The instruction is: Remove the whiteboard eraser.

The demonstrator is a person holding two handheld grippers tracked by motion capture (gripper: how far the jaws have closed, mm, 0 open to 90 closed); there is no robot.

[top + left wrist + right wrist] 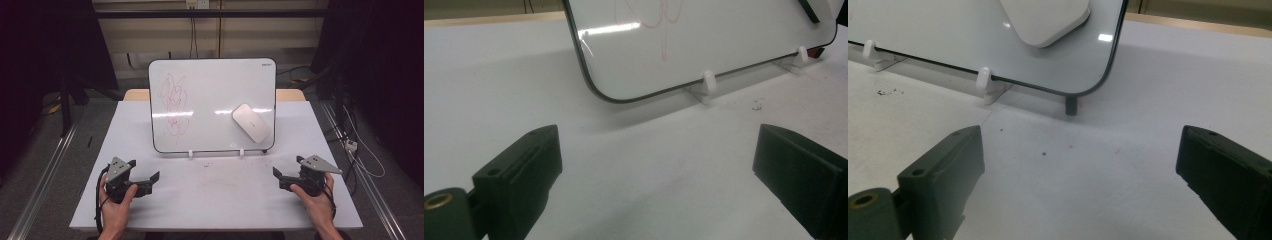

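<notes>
Whiteboard (pixel 212 102) stands propped upright on the white surface (pixel 215 195), leaning back a little, held at its lower edge by two small white clip feet (pixel 190 153). Red scribble (pixel 173 105) covers the left part of the board face. White eraser (pixel 251 122), rounded oblong, sits tilted on the board's lower right area, clinging to the face. Left hand-held gripper (pixel 145 175) rests low over the near left of the surface, jaws wide apart with nothing between them, pointing toward the middle; a hand (pixel 116 205) wraps its body from below. In the left gripper view the left hand-held gripper (pixel 654 160) looks at the board's lower left corner, with bare surface between the jaws. Right hand-held gripper (pixel 285 172) sits mirrored over the near right, held by the other hand (pixel 315 200), jaws likewise spread wide and empty. In the right gripper view the right hand-held gripper (pixel 1080 160) faces the board's lower right corner; the eraser's lower end shows above, well beyond the jaws. Both grippers are well apart from board and eraser. Dark specks (pixel 215 167) lie on the surface in front of the board.
</notes>
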